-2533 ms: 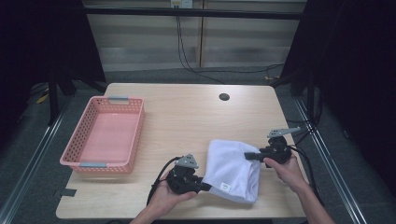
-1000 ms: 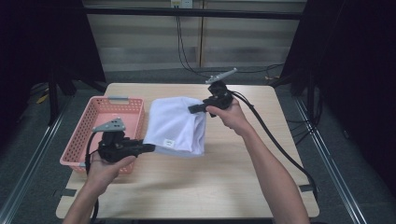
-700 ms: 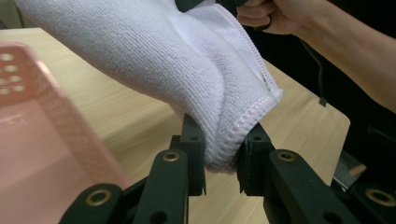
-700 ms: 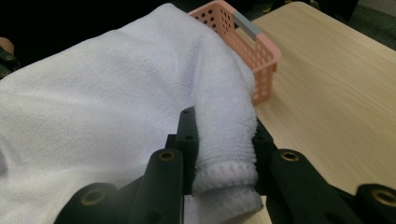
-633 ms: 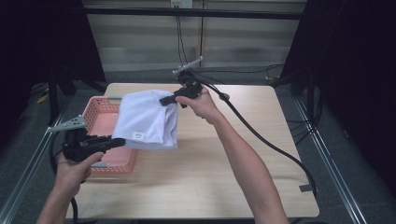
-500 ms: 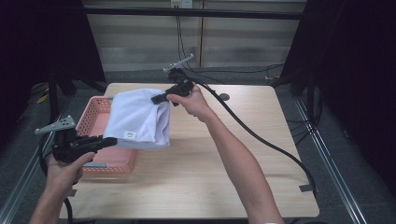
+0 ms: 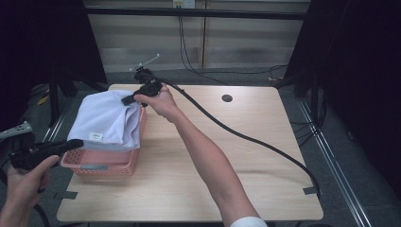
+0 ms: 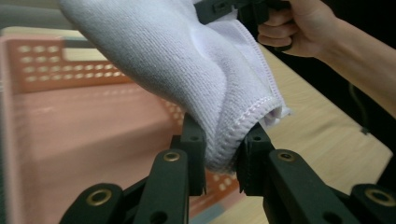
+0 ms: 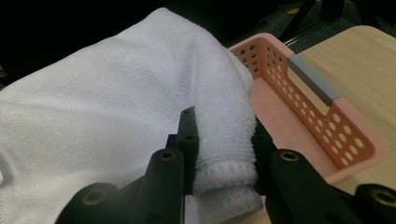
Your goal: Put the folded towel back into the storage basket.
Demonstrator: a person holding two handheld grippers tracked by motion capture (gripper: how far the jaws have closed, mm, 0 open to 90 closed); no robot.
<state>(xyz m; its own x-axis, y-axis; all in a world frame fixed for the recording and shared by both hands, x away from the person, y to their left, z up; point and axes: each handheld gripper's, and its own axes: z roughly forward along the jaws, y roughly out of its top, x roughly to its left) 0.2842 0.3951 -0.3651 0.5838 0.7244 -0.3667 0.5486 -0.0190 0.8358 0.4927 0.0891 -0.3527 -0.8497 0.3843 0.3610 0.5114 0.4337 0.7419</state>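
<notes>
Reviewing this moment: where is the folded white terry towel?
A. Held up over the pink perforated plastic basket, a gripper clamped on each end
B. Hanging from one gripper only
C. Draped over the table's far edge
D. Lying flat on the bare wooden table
A: the folded white terry towel hangs above the pink perforated plastic basket, with the left gripper and the right gripper each pinching an edge.

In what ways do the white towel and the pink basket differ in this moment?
The white towel is soft, folded cloth; the pink basket is stiff plastic with rows of holes in its walls. The towel hangs in the air, clamped by the left gripper at one end and the right gripper at the other, while the basket rests on the table. The towel carries a small label; the basket has grey strips at its ends.
</notes>
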